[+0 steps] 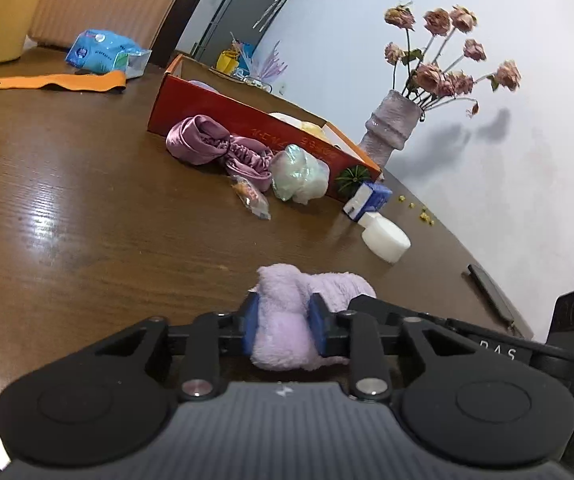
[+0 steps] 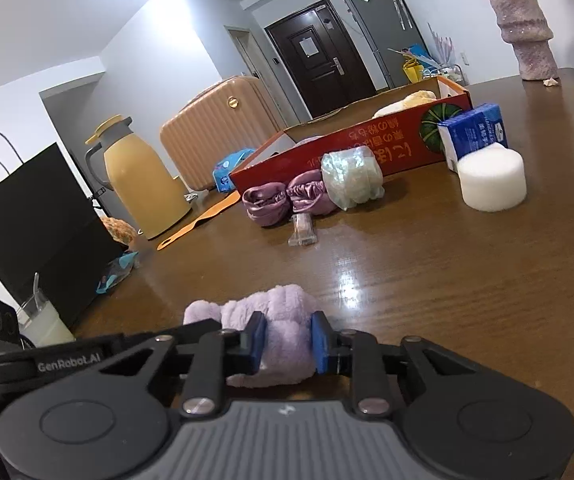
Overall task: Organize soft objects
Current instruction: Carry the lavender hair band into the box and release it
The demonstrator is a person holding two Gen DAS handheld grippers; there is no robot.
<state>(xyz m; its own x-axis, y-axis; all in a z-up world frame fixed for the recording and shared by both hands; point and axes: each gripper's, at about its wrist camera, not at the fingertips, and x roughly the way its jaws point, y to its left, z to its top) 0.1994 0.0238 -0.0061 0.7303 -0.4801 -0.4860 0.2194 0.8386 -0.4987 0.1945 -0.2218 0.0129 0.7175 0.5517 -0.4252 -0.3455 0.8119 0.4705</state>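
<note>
- Both grippers have hold of one lilac plush cloth [image 1: 287, 320], which lies low over the tabletop [image 1: 87, 220] well short of the red box [image 1: 247, 120].
- The left gripper [image 1: 283, 326] has its blue fingers [image 1: 252, 324] closed partway, pressed into one bunched end of the cloth.
- The right gripper [image 2: 287, 342] is likewise narrowed onto the other end, its fingers [image 2: 321, 342] sinking into the pile.
- Done so far, as a judgement: the red box already holds a few pale, soft-looking things near its far end; what exactly they are I cannot tell.
- Still outside, resting against the near wall of the red box: a purple satin scrunchie bundle [image 1: 215, 144] and a clear bag of pale soft stuff [image 1: 301, 174], touching each other, with a small wrapped snack [image 1: 253, 196] just in front.
- A white foam cylinder [image 1: 387, 240] and a blue carton [image 1: 369, 200] sit by the box's corner.
- The task looks roughly midway: the plush cloth must be handled and put away, then the pieces by the box.
</note>
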